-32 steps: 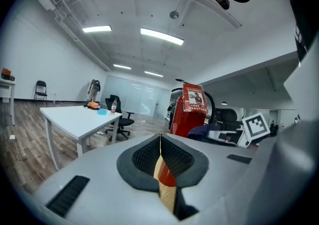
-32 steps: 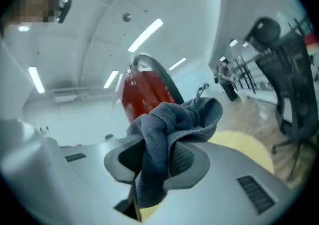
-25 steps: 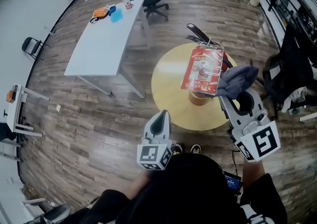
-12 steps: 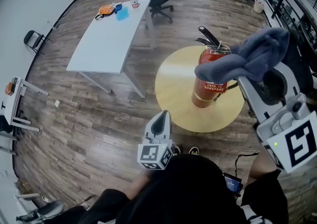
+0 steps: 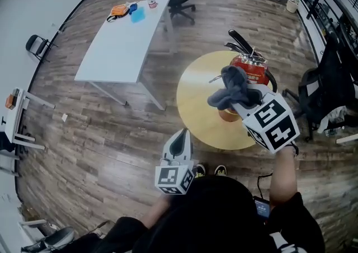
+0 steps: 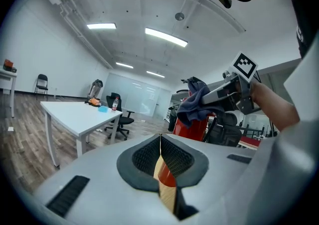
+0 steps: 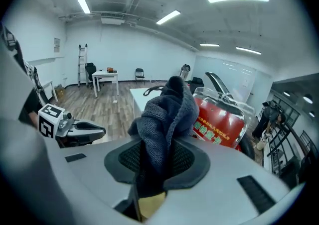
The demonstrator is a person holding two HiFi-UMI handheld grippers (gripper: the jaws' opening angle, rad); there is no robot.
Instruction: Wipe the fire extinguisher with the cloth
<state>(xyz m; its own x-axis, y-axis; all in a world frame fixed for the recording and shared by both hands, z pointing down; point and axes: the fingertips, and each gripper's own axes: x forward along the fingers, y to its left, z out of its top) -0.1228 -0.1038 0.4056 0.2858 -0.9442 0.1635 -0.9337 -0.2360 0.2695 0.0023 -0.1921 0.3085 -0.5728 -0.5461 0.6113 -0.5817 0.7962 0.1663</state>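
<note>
Right now the right tool (image 7: 158,164) is shut tight on the dark blue cloth (image 7: 167,107), which bunches up out of its jaws. The cloth looks to be pressed on the upper side of the red fire extinguisher (image 5: 253,69), just under its black handle (image 5: 240,42). The fire extinguisher stands upright on the round yellow desk (image 5: 196,98), on its right half. The left tool (image 6: 160,162) has its jaws together with nothing in them. It hangs low by the person's body, well apart from the desk. So nothing steadies the fire extinguisher. A hard push with the cloth could rock it or knock it over, maybe off the desk. The loose cloth could also catch on the handle and pull out of the tool.
</note>
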